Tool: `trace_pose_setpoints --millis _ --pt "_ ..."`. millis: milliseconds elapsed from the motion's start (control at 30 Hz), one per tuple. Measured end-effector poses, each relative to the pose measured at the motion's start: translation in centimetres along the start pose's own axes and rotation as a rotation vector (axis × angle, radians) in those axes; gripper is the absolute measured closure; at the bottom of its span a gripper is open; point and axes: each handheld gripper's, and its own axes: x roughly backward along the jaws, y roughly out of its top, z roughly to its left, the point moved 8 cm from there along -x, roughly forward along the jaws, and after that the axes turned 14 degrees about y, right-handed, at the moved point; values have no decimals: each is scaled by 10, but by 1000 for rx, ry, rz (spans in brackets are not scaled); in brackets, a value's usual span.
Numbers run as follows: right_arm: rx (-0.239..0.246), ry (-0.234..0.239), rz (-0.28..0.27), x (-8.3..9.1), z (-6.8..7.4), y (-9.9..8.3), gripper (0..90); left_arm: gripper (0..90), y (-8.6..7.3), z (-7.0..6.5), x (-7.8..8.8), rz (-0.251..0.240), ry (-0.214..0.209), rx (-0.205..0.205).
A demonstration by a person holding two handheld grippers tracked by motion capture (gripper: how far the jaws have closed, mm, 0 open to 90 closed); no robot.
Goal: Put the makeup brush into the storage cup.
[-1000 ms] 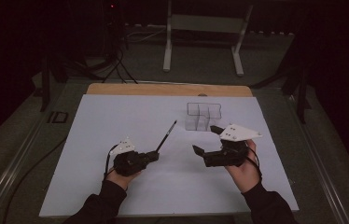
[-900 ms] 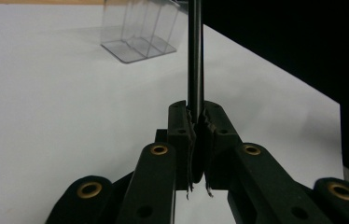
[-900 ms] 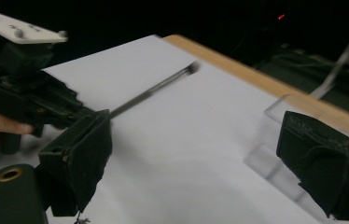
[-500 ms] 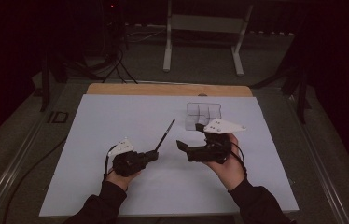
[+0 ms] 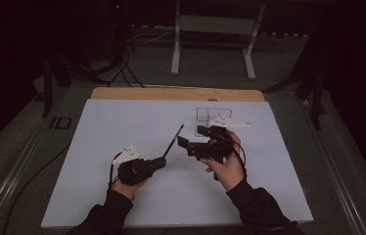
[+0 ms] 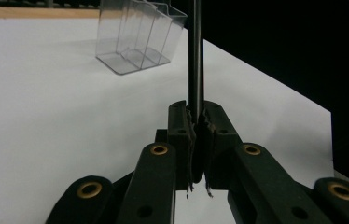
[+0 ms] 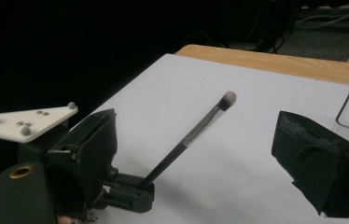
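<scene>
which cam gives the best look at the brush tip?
Right gripper view: the brush runs from the left gripper up to its soft rounded tip, clear against the white sheet. High view shows the brush as a thin dark line. Left gripper view shows its handle between the shut jaws, tip cut off.

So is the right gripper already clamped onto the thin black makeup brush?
No, the right gripper is open beside the thin black makeup brush, which the left gripper holds.

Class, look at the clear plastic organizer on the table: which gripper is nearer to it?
Right. The right gripper hangs open just in front of the organizer; the left gripper, shut on a makeup brush, sits farther back.
</scene>
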Motion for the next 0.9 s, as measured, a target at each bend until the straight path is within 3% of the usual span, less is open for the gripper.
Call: trace_pose_setpoints --millis 233,500,667,900 --pt "-88 8 -7 -10 -7 -3 234 847 1 -1 1 -5 -5 -1" --pt "-241 65 -11 -18 -19 -10 400 847 0 -2 0 -6 -9 -2" --pt "-271 94 24 -25 -20 -16 510 847 0 -3 0 -3 -10 -10" --pt "-332 131 22 -28 -25 -20 656 846 -1 -6 -1 3 -31 -22"
